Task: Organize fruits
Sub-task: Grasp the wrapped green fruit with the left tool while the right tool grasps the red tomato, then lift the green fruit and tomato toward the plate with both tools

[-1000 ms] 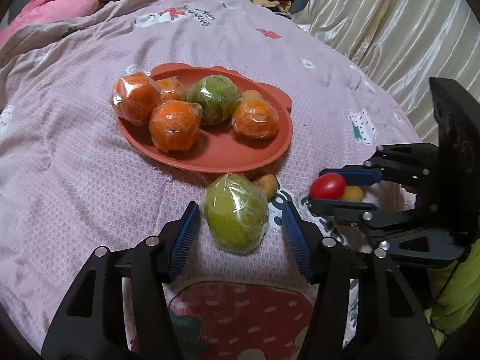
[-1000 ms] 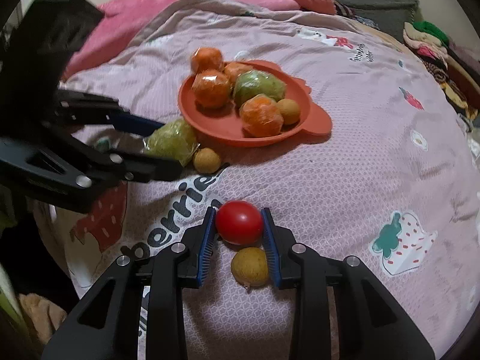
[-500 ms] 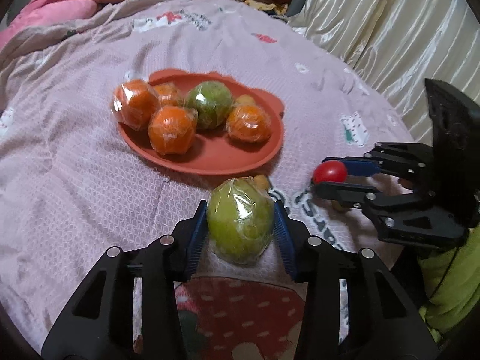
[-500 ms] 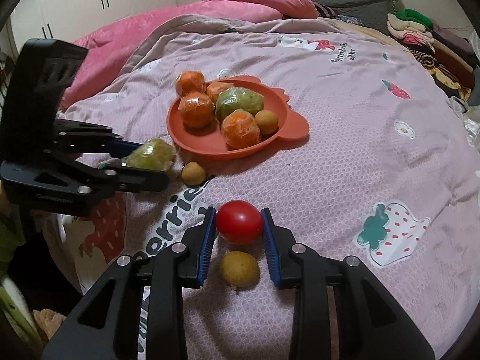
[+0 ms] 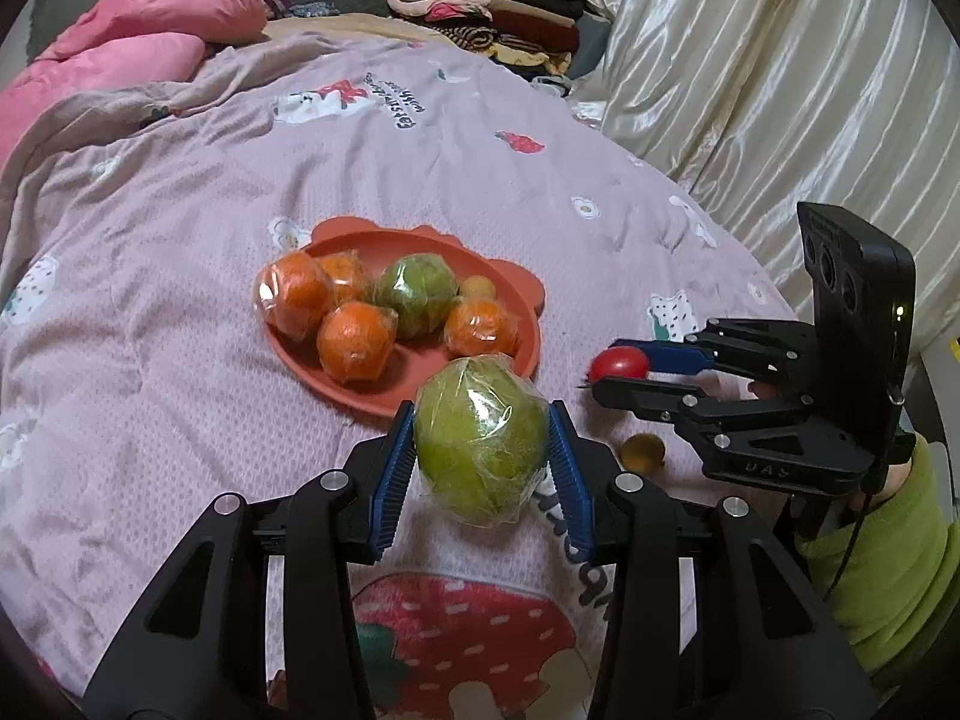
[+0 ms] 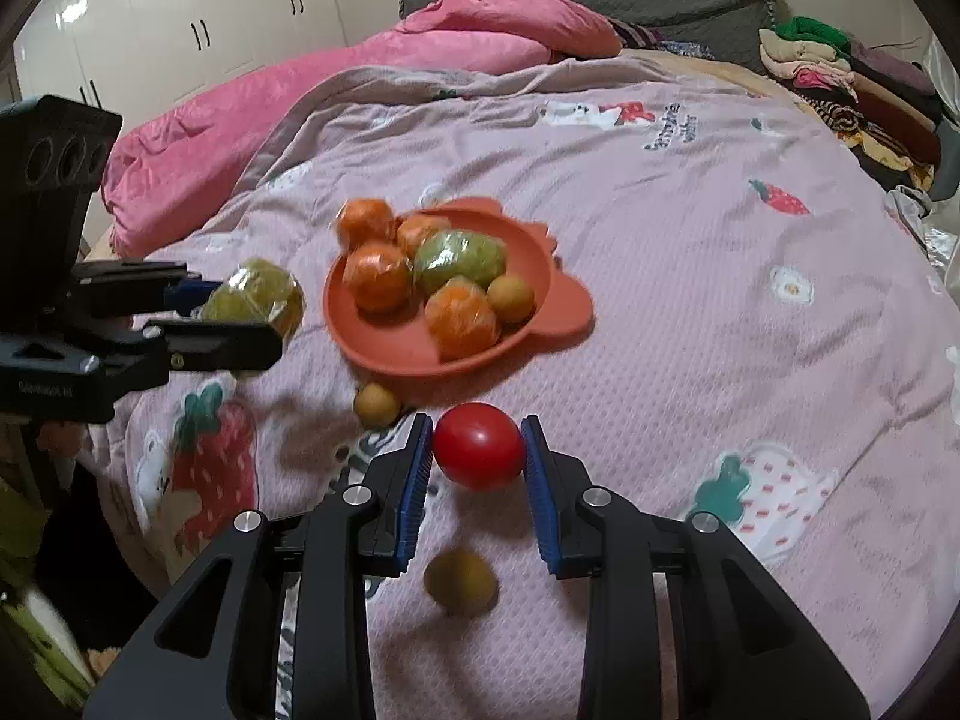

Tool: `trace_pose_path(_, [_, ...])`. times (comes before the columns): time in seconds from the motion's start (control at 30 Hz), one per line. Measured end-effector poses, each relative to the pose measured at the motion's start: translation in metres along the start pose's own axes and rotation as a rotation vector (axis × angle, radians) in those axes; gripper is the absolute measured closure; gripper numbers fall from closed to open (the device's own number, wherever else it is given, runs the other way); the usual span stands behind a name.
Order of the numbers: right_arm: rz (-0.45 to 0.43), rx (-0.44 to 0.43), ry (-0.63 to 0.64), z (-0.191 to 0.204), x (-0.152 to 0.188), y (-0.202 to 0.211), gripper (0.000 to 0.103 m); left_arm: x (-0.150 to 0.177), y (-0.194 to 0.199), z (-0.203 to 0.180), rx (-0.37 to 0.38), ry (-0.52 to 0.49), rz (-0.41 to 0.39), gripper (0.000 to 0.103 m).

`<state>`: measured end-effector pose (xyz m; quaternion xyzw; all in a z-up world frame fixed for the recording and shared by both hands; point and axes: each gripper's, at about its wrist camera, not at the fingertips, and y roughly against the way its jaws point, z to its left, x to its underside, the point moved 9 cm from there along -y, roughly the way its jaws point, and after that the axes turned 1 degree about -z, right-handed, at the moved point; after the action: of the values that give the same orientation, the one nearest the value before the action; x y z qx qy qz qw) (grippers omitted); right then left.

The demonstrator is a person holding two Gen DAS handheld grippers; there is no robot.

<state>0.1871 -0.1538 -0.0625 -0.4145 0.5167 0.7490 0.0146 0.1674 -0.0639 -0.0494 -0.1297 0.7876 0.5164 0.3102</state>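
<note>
My left gripper (image 5: pixel 480 450) is shut on a plastic-wrapped green fruit (image 5: pixel 482 439), lifted off the bed just short of the orange plate (image 5: pixel 516 276). My right gripper (image 6: pixel 478 450) is shut on a red tomato (image 6: pixel 478 445), also raised. The plate (image 6: pixel 528 252) holds several wrapped oranges (image 5: pixel 355 340), a wrapped green fruit (image 5: pixel 417 294) and a small yellow fruit (image 6: pixel 510 298). Two small yellow fruits lie on the bedspread: one (image 6: pixel 375 404) near the plate's front rim, one (image 6: pixel 460 580) under the right gripper. In the right wrist view the left gripper (image 6: pixel 240 315) with its green fruit (image 6: pixel 258 297) hangs left of the plate.
The pink printed bedspread (image 5: pixel 450 138) covers the bed. A pink duvet (image 6: pixel 360 72) lies at the head. Folded clothes (image 5: pixel 486 6) are stacked at the far corner. Cream curtains (image 5: pixel 780 90) run along the right side, white wardrobes (image 6: pixel 150 18) at the far left.
The left gripper closed on the wrapped green fruit and lifted it off the bedspread. The right gripper rose with the tomato, leaving the small yellow fruit below it.
</note>
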Motion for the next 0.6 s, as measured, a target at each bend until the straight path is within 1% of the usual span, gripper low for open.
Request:
trace_pose_path(0.03, [-0.006,-0.003,0.002,0.0,-0.003,0.001,0.076,-0.002,-0.001,0.001,-0.003,0.002,0.0,0.068])
trace_pose_path(0.17, [-0.031,-0.014,0.01,-0.004,-0.018,0.003,0.077,-0.011,-0.009,0.003,-0.021,0.005,0.006,0.068])
trace_pose_path(0.23, [-0.018,-0.02,0.011,-0.007,-0.019,-0.001,0.077,-0.014,-0.012,0.005,-0.032,0.004,0.008,0.068])
trace_pose_path(0.3, [-0.015,-0.03,0.003,-0.008,-0.015,-0.001,0.077,-0.015,-0.016,0.007,-0.038,0.006,0.013,0.068])
trace_pose_path(0.4, [0.02,-0.051,0.022,-0.002,-0.001,-0.002,0.077,-0.014,-0.019,0.008,-0.04,0.005,0.021,0.068])
trace_pose_path(0.47, [0.023,-0.068,0.012,0.001,0.005,0.0,0.076,-0.013,-0.02,0.008,-0.038,0.003,0.025,0.068])
trace_pose_path(0.6, [0.02,-0.084,0.043,0.016,0.011,0.009,0.076,-0.013,-0.02,0.008,-0.035,0.002,0.024,0.068])
